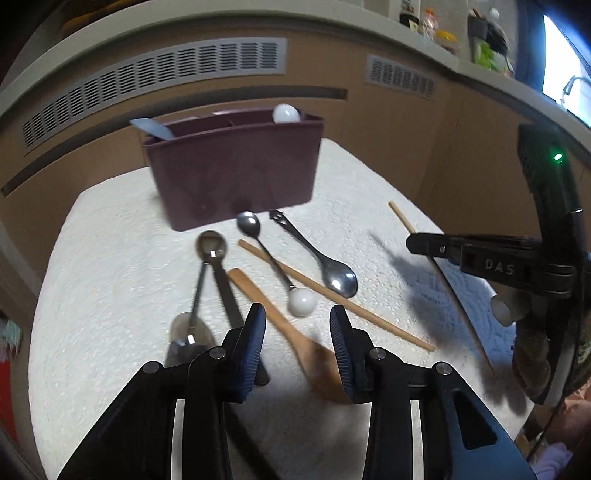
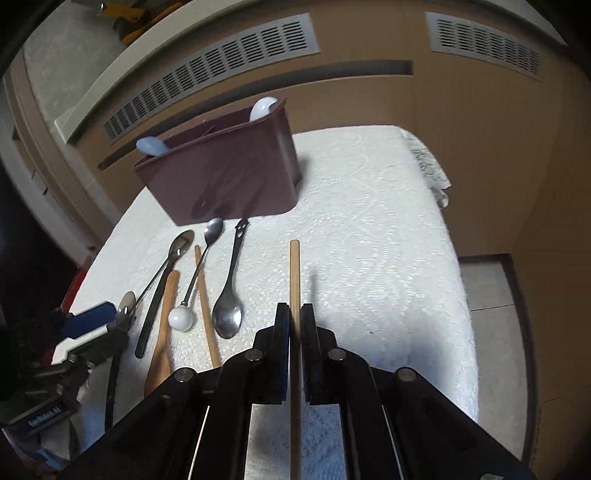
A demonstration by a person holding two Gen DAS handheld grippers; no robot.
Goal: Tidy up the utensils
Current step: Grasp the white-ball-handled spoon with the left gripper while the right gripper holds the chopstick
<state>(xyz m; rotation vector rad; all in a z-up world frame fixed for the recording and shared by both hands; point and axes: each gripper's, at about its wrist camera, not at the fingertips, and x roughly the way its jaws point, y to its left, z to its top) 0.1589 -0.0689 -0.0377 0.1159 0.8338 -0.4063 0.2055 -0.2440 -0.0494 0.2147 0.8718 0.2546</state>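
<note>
A maroon utensil caddy (image 1: 232, 173) (image 2: 221, 181) stands at the back of the white-clothed table (image 1: 110, 258). A pale blue spoon (image 1: 151, 127) and a white round-ended utensil (image 1: 286, 113) stick out of it. My right gripper (image 2: 294, 308) (image 1: 412, 243) is shut on a wooden chopstick (image 2: 294, 273) that points forward above the cloth. My left gripper (image 1: 297, 314) hangs open over a wooden spoon (image 1: 288, 328), whose bowl lies between the fingers untouched. Beside it lie a second chopstick (image 1: 332, 295), a white-knobbed spoon (image 1: 302, 301), a steel spoon (image 1: 332, 273) and two long metal spoons (image 1: 212, 243).
A tan cabinet front with grey vent grilles (image 1: 166, 70) rises close behind the table. Bottles and jars (image 1: 443, 29) stand on the counter at the upper right. The cloth's right edge (image 2: 461, 258) drops off to the floor. The right half of the cloth (image 2: 388, 221) carries no utensils.
</note>
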